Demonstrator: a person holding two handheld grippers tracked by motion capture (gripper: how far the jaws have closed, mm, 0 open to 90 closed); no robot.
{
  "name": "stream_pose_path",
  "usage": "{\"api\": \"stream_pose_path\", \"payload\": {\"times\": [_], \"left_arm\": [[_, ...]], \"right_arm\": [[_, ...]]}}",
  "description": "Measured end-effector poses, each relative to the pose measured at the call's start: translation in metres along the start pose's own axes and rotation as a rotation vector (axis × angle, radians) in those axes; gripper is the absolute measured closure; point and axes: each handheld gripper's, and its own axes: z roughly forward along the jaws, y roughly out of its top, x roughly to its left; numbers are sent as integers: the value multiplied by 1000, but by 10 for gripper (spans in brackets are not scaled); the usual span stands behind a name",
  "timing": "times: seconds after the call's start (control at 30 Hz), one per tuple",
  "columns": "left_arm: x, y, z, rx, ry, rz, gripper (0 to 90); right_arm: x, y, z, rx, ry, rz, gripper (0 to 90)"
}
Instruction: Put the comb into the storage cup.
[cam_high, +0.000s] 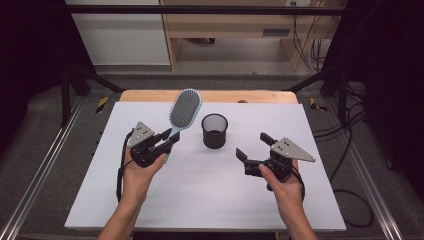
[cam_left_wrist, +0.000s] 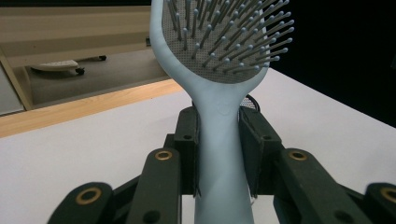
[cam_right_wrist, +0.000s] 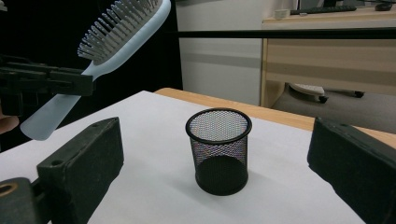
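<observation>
A pale blue hairbrush (cam_high: 184, 109) stands tilted in the air, bristles toward the camera, its handle (cam_left_wrist: 219, 154) clamped between the jaws of my left gripper (cam_high: 169, 139), which is shut on it. A black mesh cup (cam_high: 214, 130) stands upright on the white table, just right of the brush. My right gripper (cam_high: 254, 145) hovers right of the cup with its jaws wide open and nothing between them. In the right gripper view the cup (cam_right_wrist: 218, 150) sits ahead between the two jaws, and the brush (cam_right_wrist: 112, 44) hangs at upper left.
The white table top (cam_high: 200, 190) ends in a wooden strip (cam_high: 220, 96) at the far side. Metal rails (cam_high: 45, 165) run along both sides, with cables (cam_high: 350, 150) on the floor at the right. A wooden cabinet (cam_high: 235, 30) stands beyond.
</observation>
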Motion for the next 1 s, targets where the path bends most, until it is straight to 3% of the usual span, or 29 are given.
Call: {"api": "stream_pose_path", "payload": {"times": [0.43, 1.0], "left_arm": [[-4, -2, -2, -21, 2, 4, 697], [-23, -7, 7, -24, -49, 13, 697]], "right_arm": [[-10, -23, -1, -32, 11, 64, 34], [0, -29, 4, -44, 58, 102, 24]]}}
